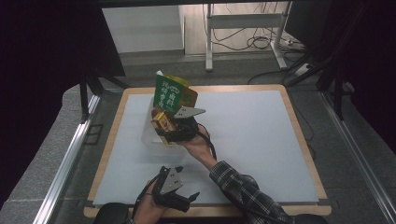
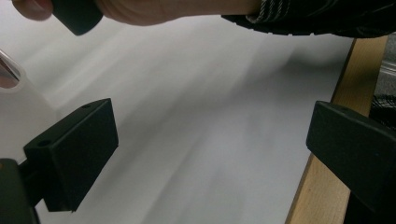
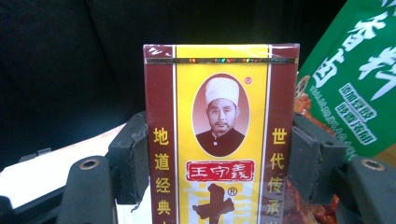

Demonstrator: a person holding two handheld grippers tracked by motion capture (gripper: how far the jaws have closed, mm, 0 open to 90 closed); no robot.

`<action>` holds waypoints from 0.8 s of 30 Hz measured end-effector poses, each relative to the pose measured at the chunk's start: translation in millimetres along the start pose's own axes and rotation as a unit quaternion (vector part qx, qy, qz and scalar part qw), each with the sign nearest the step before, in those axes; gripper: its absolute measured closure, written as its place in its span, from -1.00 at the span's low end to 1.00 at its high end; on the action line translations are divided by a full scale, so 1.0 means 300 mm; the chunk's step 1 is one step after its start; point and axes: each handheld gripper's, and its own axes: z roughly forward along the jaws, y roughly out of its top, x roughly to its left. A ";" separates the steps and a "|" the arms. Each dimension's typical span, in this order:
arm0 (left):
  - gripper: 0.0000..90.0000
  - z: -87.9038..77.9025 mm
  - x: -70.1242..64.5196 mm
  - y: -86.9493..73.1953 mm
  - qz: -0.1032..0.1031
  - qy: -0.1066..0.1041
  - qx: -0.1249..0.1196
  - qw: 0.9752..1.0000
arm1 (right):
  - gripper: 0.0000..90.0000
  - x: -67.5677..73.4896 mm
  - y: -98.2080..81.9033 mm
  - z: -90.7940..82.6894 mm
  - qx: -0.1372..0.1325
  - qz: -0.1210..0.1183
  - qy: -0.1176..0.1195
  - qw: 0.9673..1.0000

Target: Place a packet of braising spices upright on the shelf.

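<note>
Forearms come in from the near edge: the left gripper [image 1: 180, 198] rests low by the wooden table rim [image 1: 108, 140], jaws wide and empty. Farther in, the right gripper [image 3: 219, 163] clamps a small red-and-yellow printed cardboard box [image 3: 220, 135] by its two narrow sides, held over a clear plastic tub [image 1: 152, 137] beside a green foil snack bag [image 1: 167, 98]. That box looks light, stiff and glossy, so likely slippery; gripping its edges seems soundest, as hard pressure on the broad faces might dent it.
</note>
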 end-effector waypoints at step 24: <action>-0.95 0.009 -0.006 -0.001 0.007 0.000 0.008 1.000 | -0.28 -0.032 -0.102 -0.078 0.001 -0.005 0.009 1.000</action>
